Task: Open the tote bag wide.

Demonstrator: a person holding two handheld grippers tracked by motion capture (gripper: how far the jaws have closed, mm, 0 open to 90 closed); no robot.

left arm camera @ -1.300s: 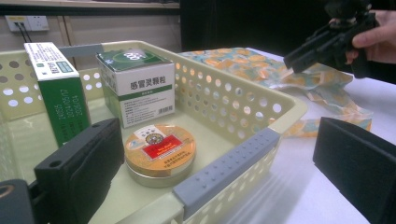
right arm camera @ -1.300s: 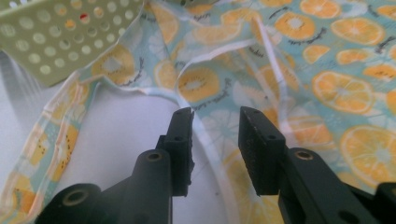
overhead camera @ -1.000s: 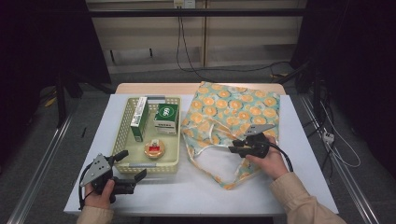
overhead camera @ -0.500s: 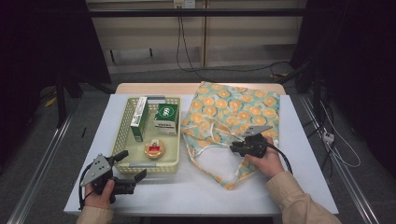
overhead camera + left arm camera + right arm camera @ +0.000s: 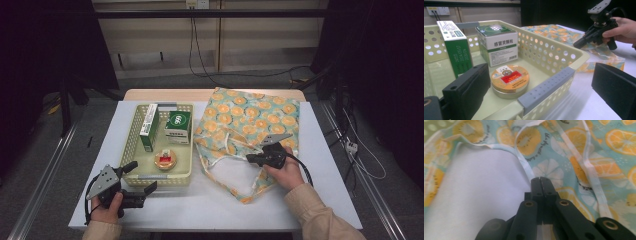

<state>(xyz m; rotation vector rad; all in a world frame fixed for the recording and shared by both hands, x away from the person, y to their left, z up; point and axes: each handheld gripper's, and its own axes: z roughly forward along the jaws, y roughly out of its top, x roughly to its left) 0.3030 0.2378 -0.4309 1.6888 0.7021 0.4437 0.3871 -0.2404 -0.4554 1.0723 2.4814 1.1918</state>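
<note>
Right gripper view showed the right gripper (image 5: 541, 180) with jaws pressed together, seemingly pinching the fruit-print bag's (image 5: 250, 120) white strap (image 5: 525, 167) mid-worktop; the left gripper (image 5: 141, 176) stood spread beside the basket (image 5: 131, 145).

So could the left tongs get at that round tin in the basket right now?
Probably yes. The left tongs are open, just outside the basket's near rim, and the round tin lies uncovered just behind that rim; the boxes stand farther back. They would have to lift over the rim.
</note>
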